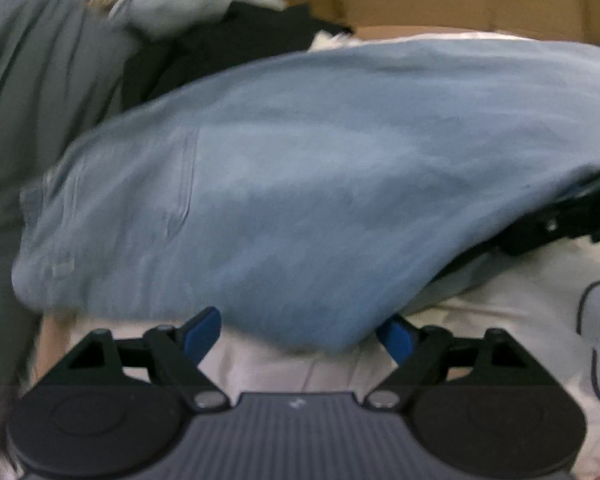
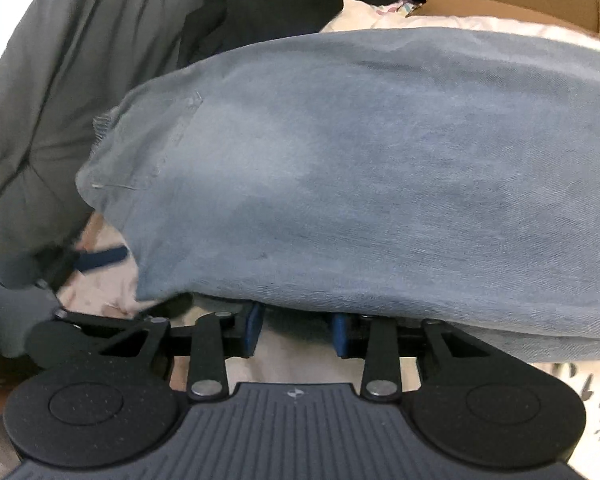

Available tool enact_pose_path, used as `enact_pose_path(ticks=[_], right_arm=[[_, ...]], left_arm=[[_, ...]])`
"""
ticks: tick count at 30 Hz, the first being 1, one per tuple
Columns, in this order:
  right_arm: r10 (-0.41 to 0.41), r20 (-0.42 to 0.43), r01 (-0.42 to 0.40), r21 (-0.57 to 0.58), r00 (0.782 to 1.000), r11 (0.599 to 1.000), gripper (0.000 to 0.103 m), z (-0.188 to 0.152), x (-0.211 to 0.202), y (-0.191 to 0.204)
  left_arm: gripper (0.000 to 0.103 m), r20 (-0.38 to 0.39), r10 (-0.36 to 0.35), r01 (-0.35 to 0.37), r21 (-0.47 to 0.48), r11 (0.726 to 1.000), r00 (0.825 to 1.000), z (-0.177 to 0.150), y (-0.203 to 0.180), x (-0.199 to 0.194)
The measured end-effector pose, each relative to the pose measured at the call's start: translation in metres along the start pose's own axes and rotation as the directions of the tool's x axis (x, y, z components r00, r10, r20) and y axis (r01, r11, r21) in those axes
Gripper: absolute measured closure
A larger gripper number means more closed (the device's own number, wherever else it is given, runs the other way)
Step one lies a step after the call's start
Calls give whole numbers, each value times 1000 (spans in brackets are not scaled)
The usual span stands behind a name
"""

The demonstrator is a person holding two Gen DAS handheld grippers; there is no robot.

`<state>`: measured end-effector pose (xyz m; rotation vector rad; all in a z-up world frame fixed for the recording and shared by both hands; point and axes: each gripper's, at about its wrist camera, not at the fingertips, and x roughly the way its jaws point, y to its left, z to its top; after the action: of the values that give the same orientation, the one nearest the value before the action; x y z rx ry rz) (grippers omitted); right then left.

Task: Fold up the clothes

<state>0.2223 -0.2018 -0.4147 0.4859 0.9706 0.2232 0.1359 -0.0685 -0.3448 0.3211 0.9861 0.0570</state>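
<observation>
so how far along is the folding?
Done: blue jeans look folded over into a bundle. In hand: left tongs open at its near edge; right tongs tucked under the hem, grip unclear. Left: grey garment and black clothes still heaped behind.

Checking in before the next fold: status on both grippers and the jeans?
Left gripper open wide, at the near edge of the jeans. Right gripper narrowed under that edge, grip unclear. Grey garment crowds the left side.

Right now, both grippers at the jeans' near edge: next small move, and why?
Probably ease the left gripper forward and close it on the jeans: its jaws stand wide at the hem, gripping nothing, while the right gripper sits under the denim edge, narrower.
</observation>
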Motion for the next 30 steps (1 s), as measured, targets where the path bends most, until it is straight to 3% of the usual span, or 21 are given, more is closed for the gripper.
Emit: enact_pose_path(ticks=[3,9,12,23,24,26,30], right_arm=[[18,8,-18,-8,1000,1000,81,2,-2,3],[51,58,-52,10,997,999,81,10,-9,7],[58,73,-58,8,996,998,81,14,-12,8],[60,78,-62,12,995,998,81,15,-12,7],[60,80,-62,16,995,998,81,15,-12,6],[59,83,-61,21,995,998,81,15,-14,5],[52,88,-55,34,995,998,81,11,-22,-5]], left_arm=[[18,-12,-40,39,-69,997,999,-1,9,1],[18,29,-101,105,-193,976,994,3,19,-3],[22,61,-77,91,-286,954,995,8,27,-6],[27,-25,-148,117,-484,867,989,-3,35,13],[31,-17,-153,126,-487,864,988,-2,37,15],[55,-8,-165,141,-481,866,986,-1,40,16],[75,-10,-217,187,-471,862,976,-3,46,11]])
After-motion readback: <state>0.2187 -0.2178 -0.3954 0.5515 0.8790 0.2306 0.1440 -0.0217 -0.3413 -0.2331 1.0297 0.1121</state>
